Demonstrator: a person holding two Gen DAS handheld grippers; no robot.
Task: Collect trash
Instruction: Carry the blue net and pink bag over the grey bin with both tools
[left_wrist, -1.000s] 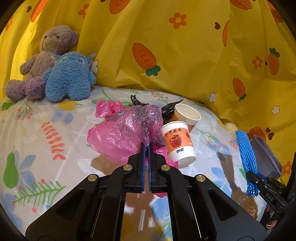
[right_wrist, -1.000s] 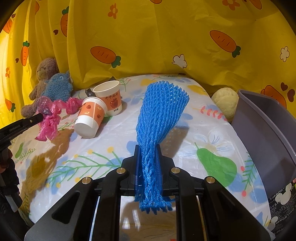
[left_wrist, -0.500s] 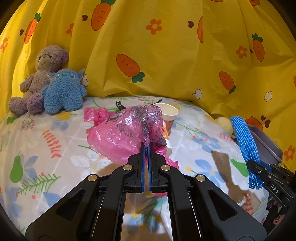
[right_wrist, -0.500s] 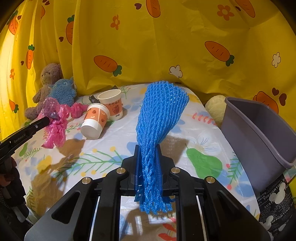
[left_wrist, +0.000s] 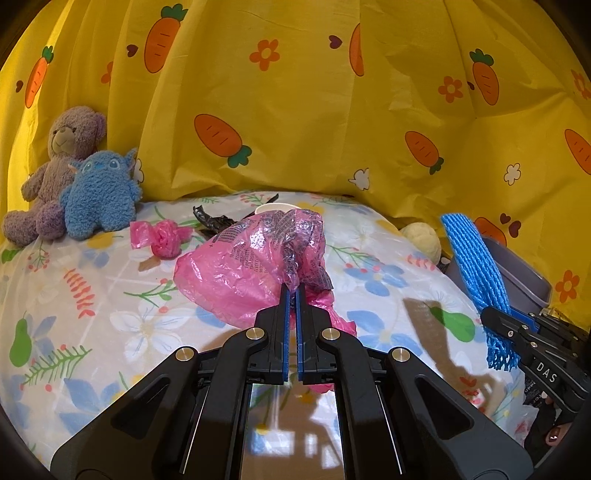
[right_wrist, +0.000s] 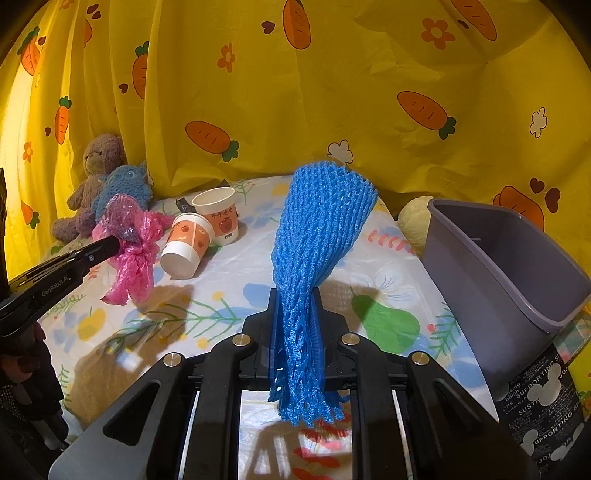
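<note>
Nearest in the left wrist view, the left gripper (left_wrist: 292, 291) has its blue-padded fingers (left_wrist: 285, 306) clenched on a crumpled pink plastic bag (left_wrist: 255, 266) printed with dark text too creased to read; the bag hangs clear of the floral-print desk (left_wrist: 110, 332). In the right wrist view, the right gripper (right_wrist: 295, 317) grasps a blue foam fruit net (right_wrist: 317, 229) at its lower part, the net standing up between the fingers with its frayed end trailing below. The left tool body carries the marking "GenRobot.AI" in the right wrist view, and the right tool body shows "DAS" in the left wrist view. To the right, a grey plastic bin (right_wrist: 517, 266) stands tilted at the desk edge, near the net; below it lies black material printed "SUPPORTING" and "SUSTA…", partly cut off. A pale yellow plush (right_wrist: 413, 221) sits just behind the bin. Further out, a tipped paper cup (right_wrist: 186, 245) leans beside an upright paper cup (right_wrist: 218, 214), both with an apple graphic and Chinese characters too small to read. A second small pink bag wad (left_wrist: 162, 238) and a black wrapper scrap (left_wrist: 212, 221) lie beyond the held bag. At the far left, a brown teddy bear (left_wrist: 62, 166) and a blue plush toy (left_wrist: 101, 195) rest touching each other against the yellow carrot-print curtain (left_wrist: 314, 110).
</note>
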